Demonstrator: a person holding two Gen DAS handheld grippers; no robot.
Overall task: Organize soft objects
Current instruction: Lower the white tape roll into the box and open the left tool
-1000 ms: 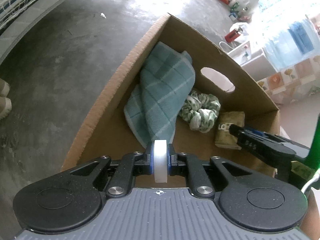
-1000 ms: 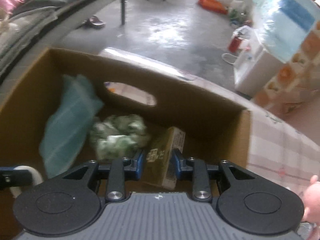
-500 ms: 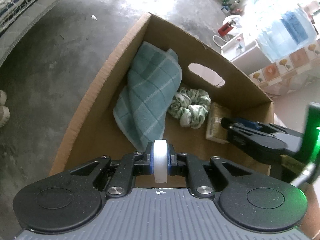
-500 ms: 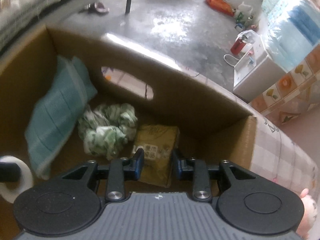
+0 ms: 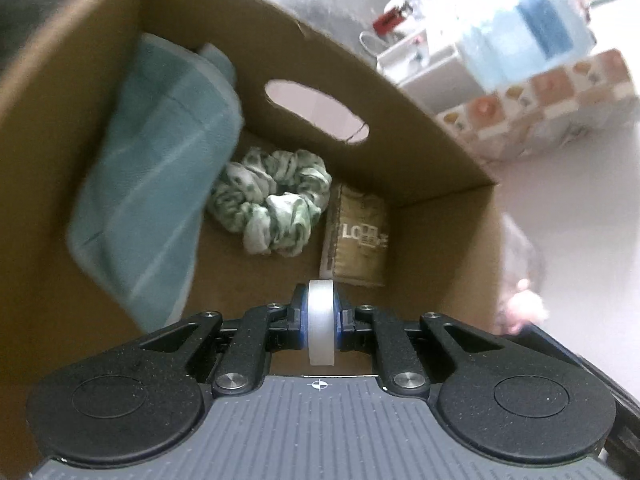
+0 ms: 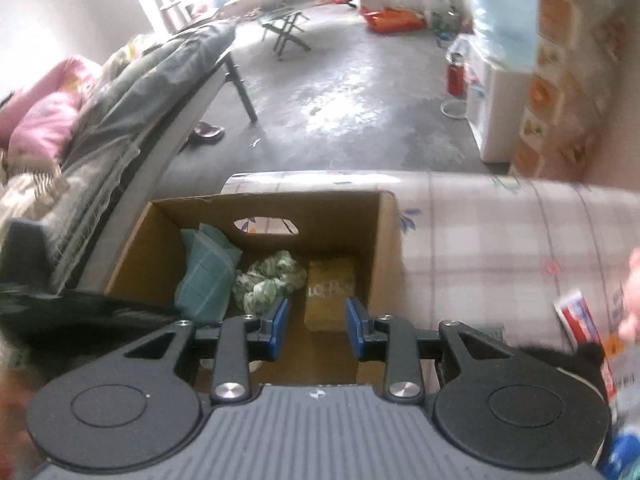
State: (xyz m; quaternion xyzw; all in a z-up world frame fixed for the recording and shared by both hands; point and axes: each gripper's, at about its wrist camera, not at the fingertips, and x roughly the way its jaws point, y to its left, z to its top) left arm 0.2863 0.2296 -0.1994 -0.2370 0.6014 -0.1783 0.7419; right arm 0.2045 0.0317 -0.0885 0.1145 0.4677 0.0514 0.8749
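The left hand-held gripper [image 5: 320, 322] pinches a white roll [image 5: 320, 326] over the box [image 5: 432, 160], which sits at the counter's [image 6: 500, 232] left edge. Inside lie a towel [image 5: 160, 184], scrunchie [image 5: 276, 200] and packet [image 5: 360, 236]. The right hand-held gripper [image 6: 316, 330] hangs wide and empty. Released on its edge, the roll could wheel across the box floor.

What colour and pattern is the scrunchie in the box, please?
The scrunchie is white with mottled green; left wrist view.
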